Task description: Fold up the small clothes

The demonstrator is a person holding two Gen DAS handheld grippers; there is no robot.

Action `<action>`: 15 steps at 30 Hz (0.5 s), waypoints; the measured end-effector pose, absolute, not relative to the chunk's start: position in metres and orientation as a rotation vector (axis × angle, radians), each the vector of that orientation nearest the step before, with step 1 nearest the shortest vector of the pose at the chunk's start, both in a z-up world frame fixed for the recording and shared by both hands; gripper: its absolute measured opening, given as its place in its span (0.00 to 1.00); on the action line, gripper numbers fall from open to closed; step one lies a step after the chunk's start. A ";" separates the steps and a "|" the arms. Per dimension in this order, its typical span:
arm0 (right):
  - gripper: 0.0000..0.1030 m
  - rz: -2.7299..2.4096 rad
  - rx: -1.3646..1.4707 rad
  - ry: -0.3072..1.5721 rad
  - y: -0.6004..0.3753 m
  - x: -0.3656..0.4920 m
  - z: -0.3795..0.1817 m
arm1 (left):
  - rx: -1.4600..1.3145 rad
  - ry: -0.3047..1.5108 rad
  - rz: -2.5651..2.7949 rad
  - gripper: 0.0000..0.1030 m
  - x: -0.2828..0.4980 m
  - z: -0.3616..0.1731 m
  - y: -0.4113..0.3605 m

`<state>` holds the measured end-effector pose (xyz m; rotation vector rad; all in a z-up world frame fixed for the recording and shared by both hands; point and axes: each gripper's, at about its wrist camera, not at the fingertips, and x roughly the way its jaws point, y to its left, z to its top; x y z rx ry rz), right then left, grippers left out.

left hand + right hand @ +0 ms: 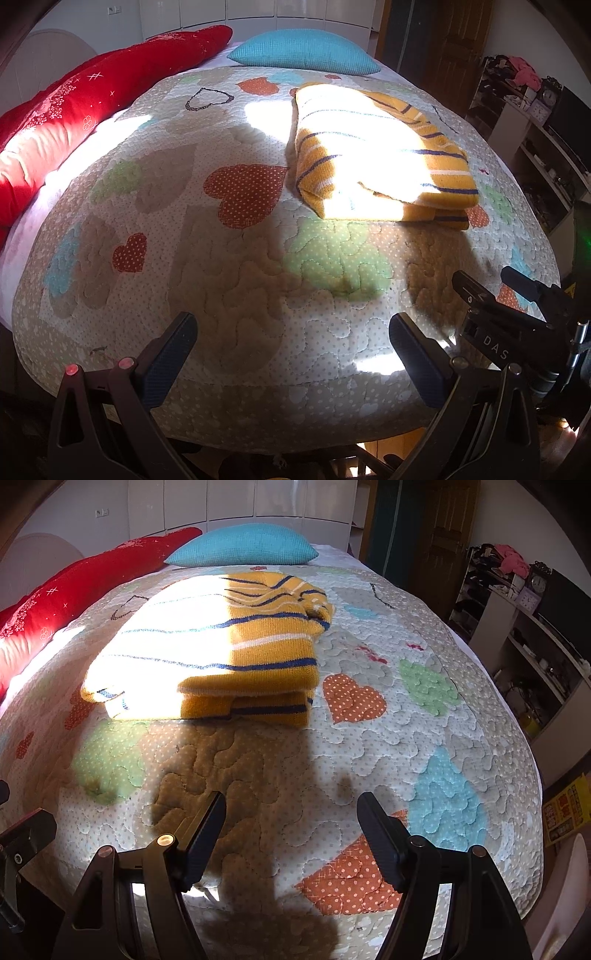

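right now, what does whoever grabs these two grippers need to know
Left gripper: open, empty, hovering over the near edge of the quilt.
Right gripper: open, empty, alongside it.
The yellow striped sweater lies folded in a stacked bundle mid-bed, short of the blue pillow; neither gripper touches it.
Done: this sweater looks folded.
Left: perhaps tidy the bunched far corner. No other garment to fold shows on the bed.
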<state>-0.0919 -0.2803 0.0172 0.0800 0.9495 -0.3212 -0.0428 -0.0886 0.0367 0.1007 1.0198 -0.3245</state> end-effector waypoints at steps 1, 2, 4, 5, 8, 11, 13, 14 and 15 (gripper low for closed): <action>0.75 -0.321 0.080 0.954 -0.280 -0.092 0.016 | 0.101 1.024 -0.324 1.00 -0.043 0.036 -0.089; 0.75 -0.321 0.081 0.957 -0.280 -0.092 0.016 | 0.101 1.027 -0.324 1.00 -0.043 0.035 -0.089; 0.75 -0.321 0.083 0.963 -0.280 -0.092 0.014 | 0.101 1.035 -0.327 1.00 -0.043 0.033 -0.090; 0.75 -0.321 0.083 0.966 -0.280 -0.092 0.014 | 0.100 1.039 -0.329 1.00 -0.042 0.032 -0.090; 0.75 -0.325 0.086 0.969 -0.282 -0.092 0.013 | 0.101 1.046 -0.331 1.00 -0.042 0.031 -0.092; 0.75 -0.329 0.093 0.968 -0.284 -0.092 0.014 | 0.102 1.051 -0.333 1.00 -0.042 0.030 -0.092; 0.75 -0.332 0.099 0.968 -0.285 -0.093 0.014 | 0.101 1.053 -0.333 1.00 -0.043 0.030 -0.093; 0.75 -0.333 0.101 0.967 -0.285 -0.093 0.014 | 0.100 1.055 -0.334 1.00 -0.043 0.029 -0.093; 0.75 -0.334 0.103 0.967 -0.286 -0.093 0.014 | 0.099 1.057 -0.335 1.00 -0.043 0.029 -0.093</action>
